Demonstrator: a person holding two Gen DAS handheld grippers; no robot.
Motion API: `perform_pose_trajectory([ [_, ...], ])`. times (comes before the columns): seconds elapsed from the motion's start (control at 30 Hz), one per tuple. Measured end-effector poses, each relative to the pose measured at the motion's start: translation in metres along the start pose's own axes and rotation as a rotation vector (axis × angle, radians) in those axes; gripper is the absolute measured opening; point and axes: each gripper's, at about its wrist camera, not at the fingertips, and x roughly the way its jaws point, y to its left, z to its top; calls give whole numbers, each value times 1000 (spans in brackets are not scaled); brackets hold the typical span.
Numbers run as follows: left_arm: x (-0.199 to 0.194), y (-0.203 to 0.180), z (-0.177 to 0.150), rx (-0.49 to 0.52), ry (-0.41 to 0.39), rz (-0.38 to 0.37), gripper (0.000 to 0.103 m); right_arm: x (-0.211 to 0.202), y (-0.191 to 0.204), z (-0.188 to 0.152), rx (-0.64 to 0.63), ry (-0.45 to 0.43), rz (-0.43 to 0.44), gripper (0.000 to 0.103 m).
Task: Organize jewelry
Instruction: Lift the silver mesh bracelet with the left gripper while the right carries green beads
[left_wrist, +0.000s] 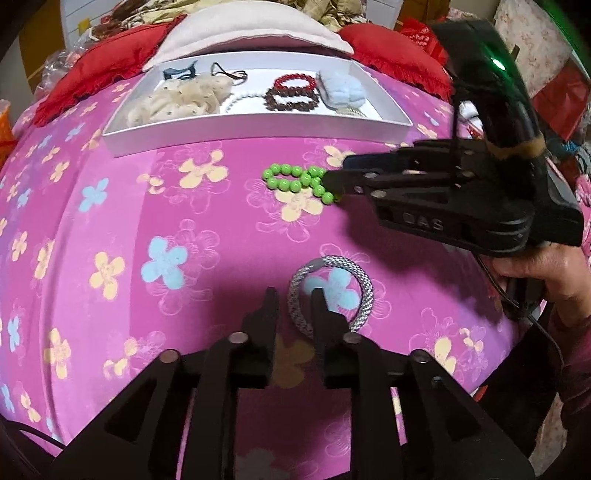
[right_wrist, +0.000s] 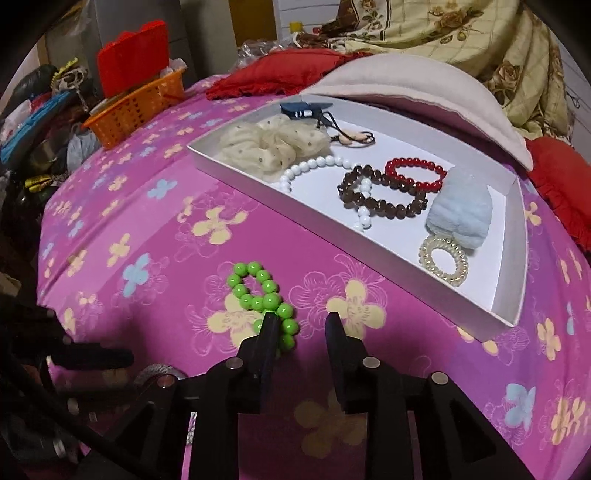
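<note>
A green bead bracelet (left_wrist: 295, 181) lies twisted on the pink flowered cloth; it also shows in the right wrist view (right_wrist: 264, 299). My right gripper (right_wrist: 301, 319) is open, its left finger over the bracelet's near end; in the left wrist view it (left_wrist: 332, 182) reaches in from the right. A silver-grey woven ring (left_wrist: 330, 295) lies on the cloth. My left gripper (left_wrist: 293, 295) is open, its fingers either side of the ring's left rim. A white tray (right_wrist: 515, 258) (left_wrist: 251, 127) holds red, brown and white bead bracelets, scrunchies and hair ties.
An orange basket (right_wrist: 136, 107) with a red item stands at the cloth's far left edge. Red cushions (left_wrist: 391, 55) and a pale pillow (right_wrist: 424, 92) lie behind the tray. Clutter lies off the left side.
</note>
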Motion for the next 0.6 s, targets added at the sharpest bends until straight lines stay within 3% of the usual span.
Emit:
perform_pose_trajectory([
  [0.07, 9, -5, -1, 13, 26, 16, 25, 2, 5, 1, -25, -16, -18, 24],
  [0.13, 11, -10, -2, 37, 10, 52, 26, 4, 13, 2, -64, -22, -34, 10],
  [0.23, 12, -14, -3, 68, 10, 66, 25, 2, 16, 2, -75, -26, -47, 9],
  [0.3, 12, -9, -2, 56, 9, 62, 8, -8, 11, 2, -33, -59, -30, 9],
  [0.4, 10, 5, 3, -2, 20, 13, 7, -31, 4, 7, 20, -108, 11, 9],
  [0.6, -15, 13, 14, -28, -53, 16, 6, -71, -1, 22, 32, -181, 27, 9],
])
